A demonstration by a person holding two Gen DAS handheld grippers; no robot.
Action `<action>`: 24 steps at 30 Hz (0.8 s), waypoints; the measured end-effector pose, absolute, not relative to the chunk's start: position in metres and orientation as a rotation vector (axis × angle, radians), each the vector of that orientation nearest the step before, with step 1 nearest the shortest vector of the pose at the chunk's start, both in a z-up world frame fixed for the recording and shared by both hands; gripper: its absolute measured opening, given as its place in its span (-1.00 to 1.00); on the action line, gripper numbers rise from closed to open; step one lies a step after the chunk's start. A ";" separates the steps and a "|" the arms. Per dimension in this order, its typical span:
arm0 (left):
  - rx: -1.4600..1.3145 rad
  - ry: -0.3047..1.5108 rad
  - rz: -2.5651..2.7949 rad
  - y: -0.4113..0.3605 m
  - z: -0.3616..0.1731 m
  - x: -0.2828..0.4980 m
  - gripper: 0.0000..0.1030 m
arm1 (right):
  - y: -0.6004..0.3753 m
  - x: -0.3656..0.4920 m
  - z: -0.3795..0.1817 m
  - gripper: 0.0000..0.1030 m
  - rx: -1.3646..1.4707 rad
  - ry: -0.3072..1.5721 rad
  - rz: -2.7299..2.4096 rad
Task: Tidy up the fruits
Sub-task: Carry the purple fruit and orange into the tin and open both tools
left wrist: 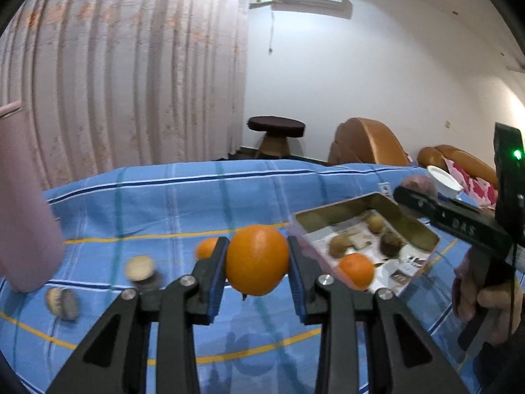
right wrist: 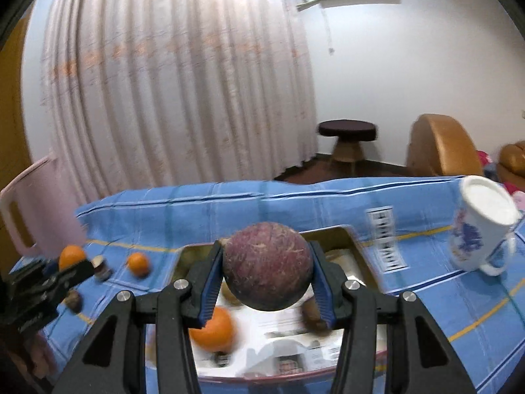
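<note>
My left gripper point(left wrist: 257, 259) is shut on an orange point(left wrist: 257, 261), held above the blue checked cloth. To its right lies the open metal tin point(left wrist: 423, 226), holding another orange point(left wrist: 356, 270) and several brown fruits point(left wrist: 339, 245). My right gripper point(right wrist: 267, 269) is shut on a round purple fruit point(right wrist: 267, 267), hanging over the same tin point(right wrist: 347, 234); an orange point(right wrist: 215, 330) lies in the tin below it. A small orange point(left wrist: 206, 248) and brown fruits point(left wrist: 141, 269) sit loose on the cloth at left. The right gripper point(left wrist: 415, 198) also shows at the left view's right edge.
A pink jug point(left wrist: 26, 197) stands at the left of the table. A white mug with blue print point(right wrist: 482, 226) stands at the right. A small orange point(right wrist: 138, 263) and brown fruits point(right wrist: 101, 267) lie left of the tin. A person's hand point(left wrist: 492, 308) grips the right tool's handle.
</note>
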State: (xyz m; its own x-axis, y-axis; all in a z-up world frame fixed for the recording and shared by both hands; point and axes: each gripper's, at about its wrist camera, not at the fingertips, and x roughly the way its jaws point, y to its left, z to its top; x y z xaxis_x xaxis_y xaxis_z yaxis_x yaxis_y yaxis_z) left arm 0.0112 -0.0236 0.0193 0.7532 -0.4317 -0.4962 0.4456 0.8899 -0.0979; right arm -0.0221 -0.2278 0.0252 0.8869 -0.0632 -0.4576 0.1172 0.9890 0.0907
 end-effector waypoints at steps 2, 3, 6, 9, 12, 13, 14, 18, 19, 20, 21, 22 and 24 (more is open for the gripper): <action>0.037 0.535 -0.496 -0.040 0.022 0.011 -0.30 | -0.249 -0.026 0.028 -0.01 0.138 0.459 -0.124; 0.036 0.532 -0.505 -0.048 0.023 0.010 -0.30 | -0.257 -0.027 0.030 -0.01 0.147 0.453 -0.137; 0.027 0.541 -0.534 -0.068 0.024 0.013 -0.30 | -0.279 -0.030 0.033 -0.01 0.148 0.441 -0.176; 0.031 0.553 -0.554 -0.091 0.022 0.015 -0.30 | -0.290 -0.027 0.030 -0.01 0.141 0.455 -0.191; 0.037 0.571 -0.557 -0.113 0.019 0.019 -0.30 | -0.295 -0.020 0.026 -0.01 0.136 0.476 -0.192; 0.038 0.579 -0.556 -0.120 0.018 0.021 -0.30 | -0.297 -0.017 0.024 -0.01 0.142 0.486 -0.190; 0.034 0.587 -0.558 -0.125 0.017 0.022 -0.30 | -0.297 -0.014 0.022 0.00 0.149 0.497 -0.181; 0.056 0.608 -0.551 -0.145 0.011 0.020 -0.30 | -0.294 -0.003 0.009 0.00 0.156 0.554 -0.147; 0.064 0.611 -0.548 -0.147 0.010 0.019 -0.30 | -0.292 -0.001 0.007 0.00 0.154 0.564 -0.134; 0.069 0.617 -0.546 -0.150 0.008 0.019 -0.30 | -0.290 0.001 0.005 0.00 0.155 0.572 -0.124; 0.071 0.624 -0.541 -0.152 0.006 0.019 -0.30 | -0.287 0.002 0.004 0.00 0.144 0.572 -0.129; 0.073 0.630 -0.537 -0.153 0.005 0.019 -0.30 | -0.284 0.001 0.004 0.00 0.131 0.572 -0.130; 0.080 0.640 -0.526 -0.154 0.002 0.022 -0.30 | -0.283 0.001 0.003 0.00 0.116 0.573 -0.134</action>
